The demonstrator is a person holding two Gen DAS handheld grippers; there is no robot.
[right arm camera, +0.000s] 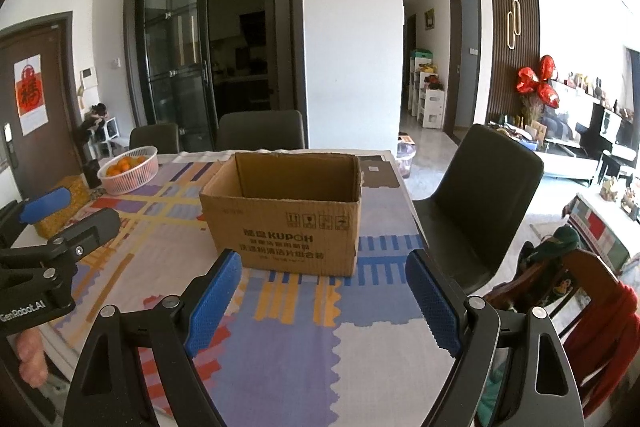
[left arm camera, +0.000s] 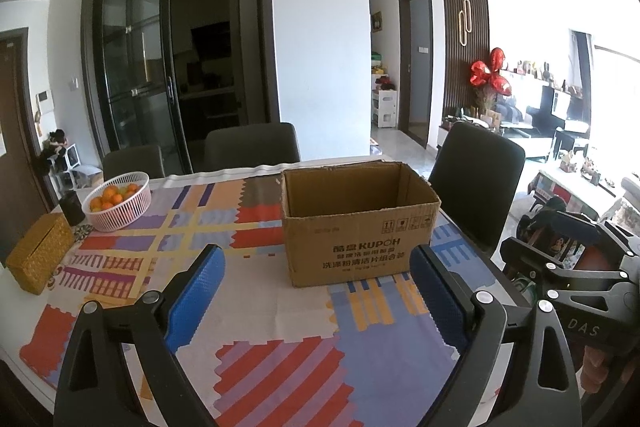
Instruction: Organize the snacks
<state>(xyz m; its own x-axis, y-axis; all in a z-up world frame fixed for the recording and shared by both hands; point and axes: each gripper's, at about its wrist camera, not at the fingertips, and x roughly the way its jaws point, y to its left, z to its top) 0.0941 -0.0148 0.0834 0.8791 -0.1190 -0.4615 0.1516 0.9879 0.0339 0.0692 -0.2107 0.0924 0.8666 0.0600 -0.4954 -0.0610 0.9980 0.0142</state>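
Observation:
An open brown cardboard box (left arm camera: 352, 227) printed KUPOH stands on the table with the patterned cloth (left arm camera: 280, 307); it also shows in the right wrist view (right arm camera: 284, 215). What lies inside it is hidden. My left gripper (left arm camera: 316, 267) is open and empty, a little in front of the box. My right gripper (right arm camera: 320, 275) is open and empty, also in front of the box. The right gripper shows at the right edge of the left wrist view (left arm camera: 568, 267). The left gripper shows at the left edge of the right wrist view (right arm camera: 52, 219). No snacks are visible on the table.
A pink basket of oranges (left arm camera: 118, 201) and a woven yellow tissue box (left arm camera: 38, 253) stand at the table's far left. Dark chairs (left arm camera: 476, 183) surround the table. A chair with clothes and bags (right arm camera: 580, 287) is at my right.

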